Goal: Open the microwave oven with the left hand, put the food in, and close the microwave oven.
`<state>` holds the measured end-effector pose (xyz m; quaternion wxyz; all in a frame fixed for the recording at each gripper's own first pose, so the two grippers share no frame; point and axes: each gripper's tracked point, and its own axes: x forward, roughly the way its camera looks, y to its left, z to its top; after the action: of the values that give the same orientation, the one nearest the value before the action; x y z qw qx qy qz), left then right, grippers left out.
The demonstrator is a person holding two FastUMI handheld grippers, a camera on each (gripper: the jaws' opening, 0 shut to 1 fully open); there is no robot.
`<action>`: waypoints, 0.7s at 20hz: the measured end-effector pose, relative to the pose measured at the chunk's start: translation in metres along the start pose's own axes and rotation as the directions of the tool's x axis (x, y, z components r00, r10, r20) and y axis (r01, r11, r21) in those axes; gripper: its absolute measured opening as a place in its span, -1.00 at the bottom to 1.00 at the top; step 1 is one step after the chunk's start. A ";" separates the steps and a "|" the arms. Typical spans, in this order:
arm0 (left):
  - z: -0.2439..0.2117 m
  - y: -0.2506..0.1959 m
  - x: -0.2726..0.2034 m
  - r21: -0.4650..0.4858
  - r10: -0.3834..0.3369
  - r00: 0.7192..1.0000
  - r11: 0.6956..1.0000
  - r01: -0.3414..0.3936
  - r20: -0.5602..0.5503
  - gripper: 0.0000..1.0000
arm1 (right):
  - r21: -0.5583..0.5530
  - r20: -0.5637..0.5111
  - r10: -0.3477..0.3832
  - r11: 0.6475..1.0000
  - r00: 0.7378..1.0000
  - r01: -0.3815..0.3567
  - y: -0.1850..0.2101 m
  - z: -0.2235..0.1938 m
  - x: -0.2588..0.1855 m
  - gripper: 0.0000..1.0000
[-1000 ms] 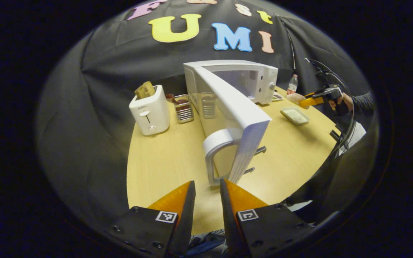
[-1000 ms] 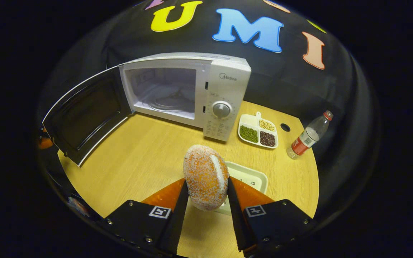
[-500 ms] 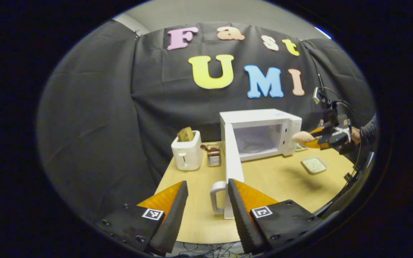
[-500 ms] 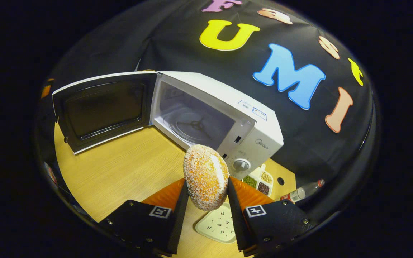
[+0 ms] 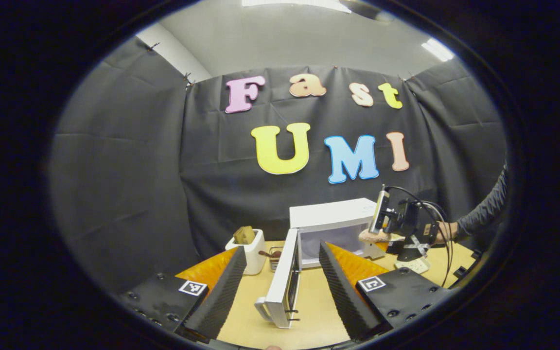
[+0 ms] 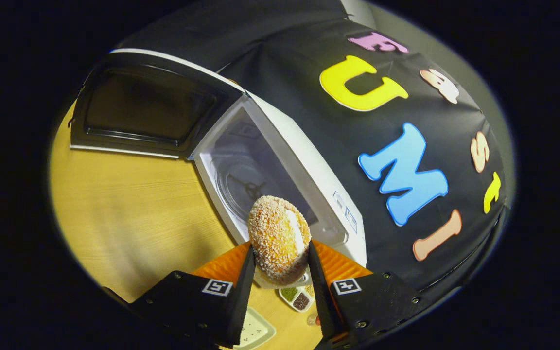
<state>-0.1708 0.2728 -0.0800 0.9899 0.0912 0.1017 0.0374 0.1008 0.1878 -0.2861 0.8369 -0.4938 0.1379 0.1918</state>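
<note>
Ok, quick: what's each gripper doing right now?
Left gripper: open, holding nothing.
Right gripper: closed on the bun.

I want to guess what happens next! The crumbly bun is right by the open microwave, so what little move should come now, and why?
Probably the right gripper should ease the bun forward into the microwave. Its jaws pinch the bun just in front of the opening, the door is swung wide, and the glass turntable inside looks bare. The left gripper hangs back, open.
</note>
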 end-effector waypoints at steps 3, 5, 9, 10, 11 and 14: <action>-0.007 -0.003 -0.011 0.023 0.037 0.999 0.999 -0.036 -0.039 0.94 | -0.102 0.021 -0.002 0.995 1.000 0.004 0.010 0.009 0.027 0.21; 0.000 -0.010 -0.022 0.026 0.046 0.998 0.999 -0.045 -0.039 0.94 | -0.141 0.014 0.010 0.990 1.000 -0.008 0.019 0.009 0.045 0.21; 0.017 -0.015 -0.028 -0.020 0.066 0.998 0.998 -0.066 -0.009 1.00 | -0.177 -0.009 0.018 0.984 1.000 -0.019 0.031 0.006 0.084 0.22; 0.021 -0.015 -0.028 -0.036 0.079 0.997 0.996 -0.080 -0.005 1.00 | -0.183 -0.013 0.015 0.983 1.000 -0.017 0.033 0.006 0.094 0.21; 0.026 -0.015 -0.032 -0.049 0.090 0.996 0.995 -0.090 0.003 1.00 | -0.189 -0.014 0.008 0.982 1.000 -0.011 0.033 0.006 0.102 0.21; 0.037 -0.007 -0.039 -0.061 0.121 0.993 0.991 -0.120 0.006 0.96 | -0.207 -0.024 -0.006 0.978 1.000 0.001 0.037 0.006 0.128 0.21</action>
<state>-0.2002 0.2555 -0.0378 0.9886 0.0673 0.0901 0.0997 0.1979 0.2324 -0.3655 0.7797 -0.5806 0.1265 0.1974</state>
